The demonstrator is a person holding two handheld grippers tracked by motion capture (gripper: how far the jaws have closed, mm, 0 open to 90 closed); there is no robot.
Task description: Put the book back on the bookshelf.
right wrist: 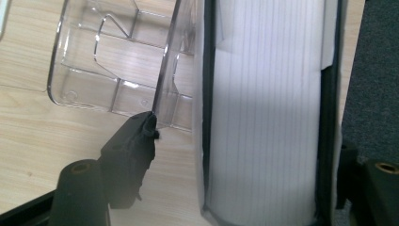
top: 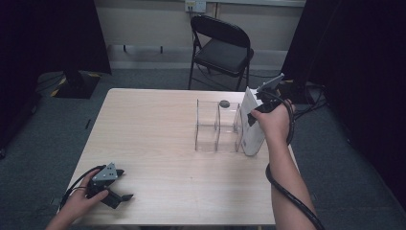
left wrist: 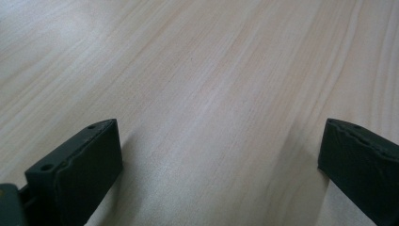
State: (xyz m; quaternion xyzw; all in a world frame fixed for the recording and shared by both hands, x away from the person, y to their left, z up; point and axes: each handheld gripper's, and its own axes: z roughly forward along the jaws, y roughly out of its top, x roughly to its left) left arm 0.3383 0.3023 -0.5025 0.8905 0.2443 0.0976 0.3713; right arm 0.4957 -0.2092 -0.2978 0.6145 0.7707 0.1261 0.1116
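Item: white book (right wrist: 263, 108), no legible writing, upright in clear organizer (top: 215, 125); my right gripper (top: 253, 112) straddles it, jaws slack; left gripper (top: 122, 191) wide on tabletop (top: 153, 143).

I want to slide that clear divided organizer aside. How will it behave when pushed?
The clear organizer looks like thin hard plastic, so probably light and stiff, sliding easily on the smooth table. The white book standing in its end slot may make it lopsided, apt to pivot or tip.
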